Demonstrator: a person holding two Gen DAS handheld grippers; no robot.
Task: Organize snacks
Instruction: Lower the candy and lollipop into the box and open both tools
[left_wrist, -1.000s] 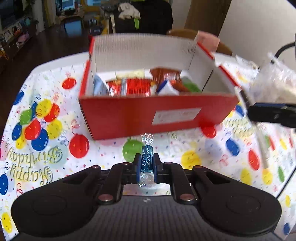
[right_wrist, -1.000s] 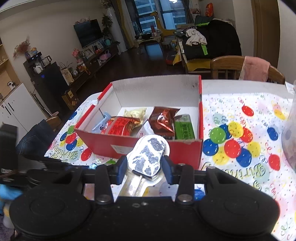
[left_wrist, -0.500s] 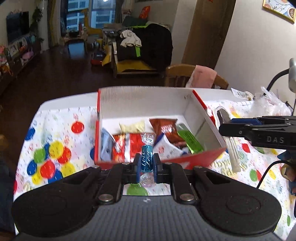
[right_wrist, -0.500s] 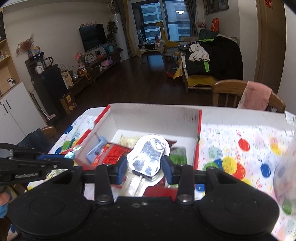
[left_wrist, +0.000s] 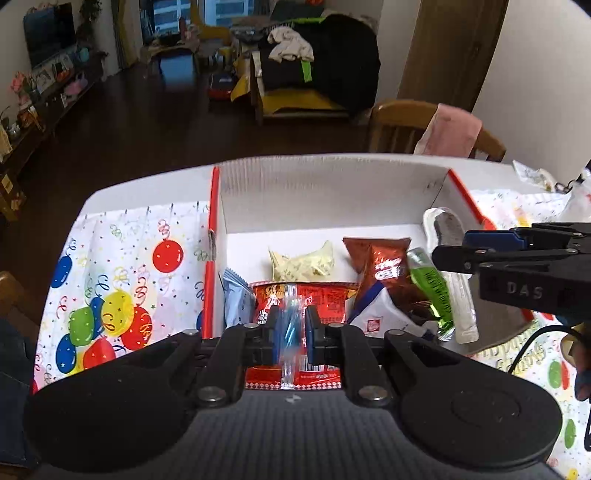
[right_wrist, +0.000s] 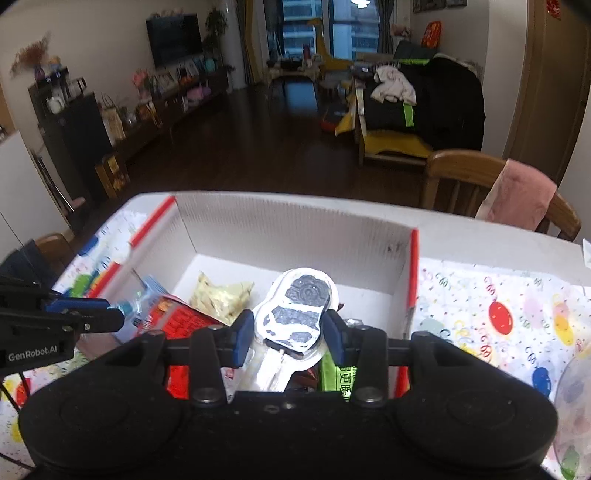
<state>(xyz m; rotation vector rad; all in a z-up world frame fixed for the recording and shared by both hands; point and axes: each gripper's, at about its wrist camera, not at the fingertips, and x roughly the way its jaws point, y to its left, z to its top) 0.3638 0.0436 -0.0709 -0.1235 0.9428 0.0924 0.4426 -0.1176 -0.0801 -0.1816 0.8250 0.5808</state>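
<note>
Left gripper (left_wrist: 290, 329), jaws nearly closed, pinches a blue twist-wrapped candy (left_wrist: 290, 325) above the near edge of the red-and-white box (left_wrist: 325, 192). Right gripper (right_wrist: 289, 329), jaws partly closed, clamps a black-and-white cookie pop in clear wrap (right_wrist: 295, 314) over the box's right half. Below and ahead of both lie a red packet (left_wrist: 332, 295), brown packet (left_wrist: 380, 262), green packet (left_wrist: 432, 288) and pale yellow packet (left_wrist: 303, 262) on the box floor.

The box (left_wrist: 332, 195) is corrugated cardboard, matt white inside with red edges. The snack packets (left_wrist: 380, 266) are glossy, crinkled foil and plastic. The candy (left_wrist: 290, 328) has a clear shiny wrapper. The left tool (left_wrist: 290, 334) is matt black plastic with blue pads. The chair (right_wrist: 458, 173) is smooth wood and carries soft pink cloth (right_wrist: 517, 195).
</note>
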